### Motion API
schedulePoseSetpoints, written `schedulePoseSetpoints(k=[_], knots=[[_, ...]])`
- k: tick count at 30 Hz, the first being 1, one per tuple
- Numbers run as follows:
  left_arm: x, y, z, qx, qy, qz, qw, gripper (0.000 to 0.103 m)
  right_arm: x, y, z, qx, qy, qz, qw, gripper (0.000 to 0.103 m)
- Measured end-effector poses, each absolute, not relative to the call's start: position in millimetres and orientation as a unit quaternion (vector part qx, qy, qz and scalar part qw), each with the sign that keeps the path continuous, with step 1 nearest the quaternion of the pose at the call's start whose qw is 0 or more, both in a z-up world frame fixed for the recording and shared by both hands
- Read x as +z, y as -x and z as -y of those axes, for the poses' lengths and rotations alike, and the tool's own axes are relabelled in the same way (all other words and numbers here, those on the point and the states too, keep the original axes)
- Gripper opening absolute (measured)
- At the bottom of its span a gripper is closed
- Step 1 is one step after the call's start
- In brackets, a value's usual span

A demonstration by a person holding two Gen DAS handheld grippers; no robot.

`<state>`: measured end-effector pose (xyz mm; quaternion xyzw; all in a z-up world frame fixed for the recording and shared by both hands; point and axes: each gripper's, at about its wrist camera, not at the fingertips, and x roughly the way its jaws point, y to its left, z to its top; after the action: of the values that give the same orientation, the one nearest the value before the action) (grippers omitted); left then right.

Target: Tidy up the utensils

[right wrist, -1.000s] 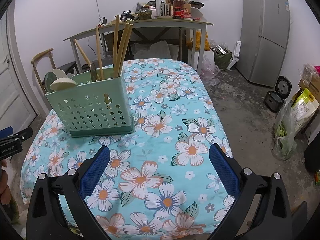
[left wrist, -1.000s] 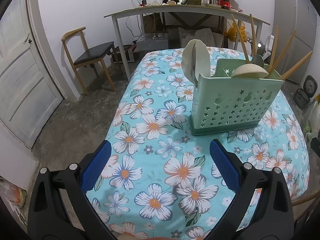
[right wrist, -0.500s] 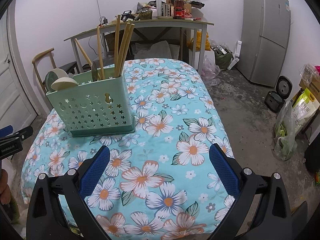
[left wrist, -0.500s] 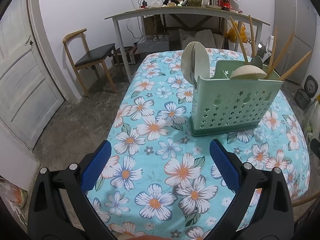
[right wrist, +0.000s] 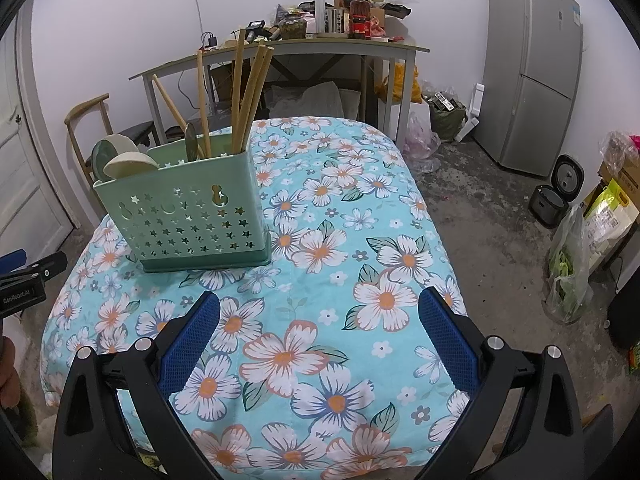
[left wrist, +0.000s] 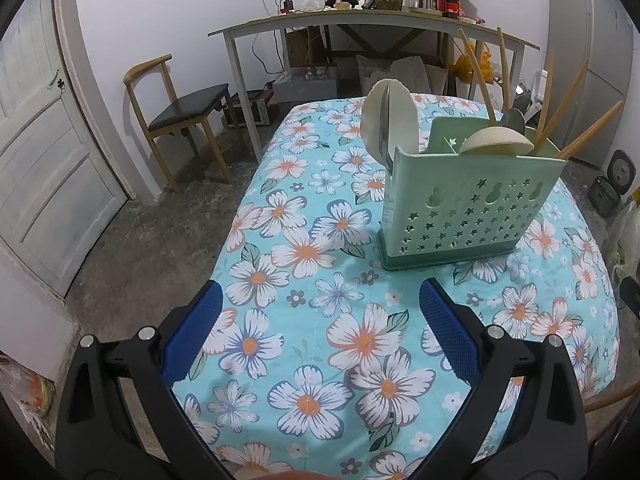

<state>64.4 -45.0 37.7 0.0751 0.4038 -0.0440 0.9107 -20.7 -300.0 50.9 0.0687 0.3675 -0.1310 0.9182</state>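
Both views have edged nearer the caddy (left wrist: 464, 212) — tools (left wrist: 320, 320) (right wrist: 320, 320) wide open, empty — only the right one shows a fridge (right wrist: 532, 72).

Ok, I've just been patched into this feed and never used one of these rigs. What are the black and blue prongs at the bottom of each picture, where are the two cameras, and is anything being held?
There is no robot arm here. A person holds a two-finger gripper in each hand, and each gripper carries a wide-angle camera looking forward along its fingers. The black prongs with blue pads are those fingers. One picture looks out from the left gripper, the other from the right gripper. Both are open, with nothing between the pads.

Both hover over a table with a flowered cloth. On it stands a green utensil holder with star-shaped holes. Chopsticks stand upright in it, and spoons poke out of the top. I see no loose utensils on the cloth.

At the left edge of the right camera's picture, you can see part of the left gripper.
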Motion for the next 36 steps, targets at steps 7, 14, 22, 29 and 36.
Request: schedulePoseSetpoints(k=[7,14,22,29,36], knots=[[36.8,-64.7,45.6,-0.044,-0.075,-0.405,0.910,0.095,50.7,21.0,299.6,-0.131,-0.068,-0.367,0.918,0.097],[36.5,-64.4,45.9,-0.044,-0.076,-0.406,0.910,0.095,50.8,21.2,299.8,-0.131,-0.067,-0.366,0.919,0.097],[36.7,-64.9,45.9,-0.045,-0.076,-0.406,0.910,0.095,51.3,21.4,301.2,-0.131,-0.068,-0.365,0.919,0.097],[36.3,-64.8,46.1,-0.045,-0.076,-0.406,0.909,0.095,51.7,21.3,301.7,-0.130,-0.068,-0.365,0.919,0.097],[36.5,-64.3,46.2,-0.045,-0.077,-0.406,0.910,0.095,52.2,20.7,302.4,-0.129,-0.068,-0.366,0.919,0.097]])
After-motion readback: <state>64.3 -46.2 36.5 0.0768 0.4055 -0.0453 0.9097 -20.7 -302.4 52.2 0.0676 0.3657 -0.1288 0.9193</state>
